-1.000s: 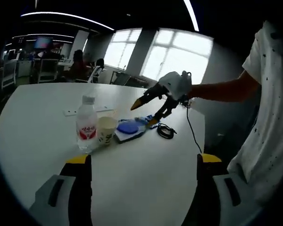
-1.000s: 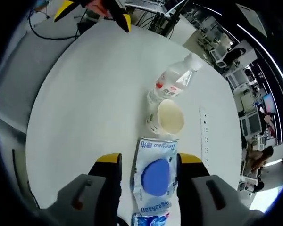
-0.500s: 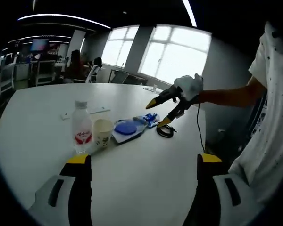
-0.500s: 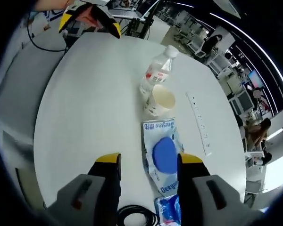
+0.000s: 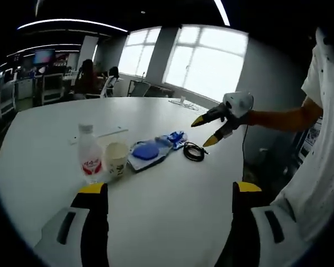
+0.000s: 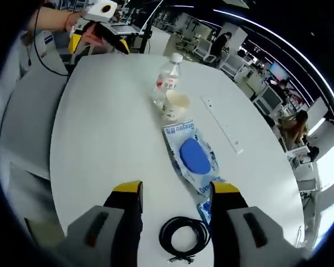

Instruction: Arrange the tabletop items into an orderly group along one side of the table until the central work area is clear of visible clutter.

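Observation:
A clear water bottle [image 5: 89, 156] with a red label, a paper cup [image 5: 116, 159], a wipes pack with a blue lid [image 5: 146, 152], a small blue packet [image 5: 176, 138] and a black cable coil [image 5: 193, 152] lie in a row on the round white table [image 5: 172, 222]. My left gripper [image 5: 168, 187] is open over bare table, well short of the row. My right gripper [image 5: 203, 133] hangs open in the air just right of the coil. In the right gripper view, the coil [image 6: 183, 236] lies below my open right gripper [image 6: 176, 189], with the pack [image 6: 192, 157], cup [image 6: 174, 105] and bottle [image 6: 167, 83] beyond.
A white power strip [image 6: 220, 125] lies beside the row. Across the table, a hand holds my left gripper [image 6: 97, 43]. A person in a white speckled shirt [image 5: 323, 139] stands at the table's right edge. Desks, chairs and seated people fill the background.
My right gripper has pulled back from over the wipes pack to above the cable coil, still open. The left gripper view has drawn slightly away from the row. No item has moved.

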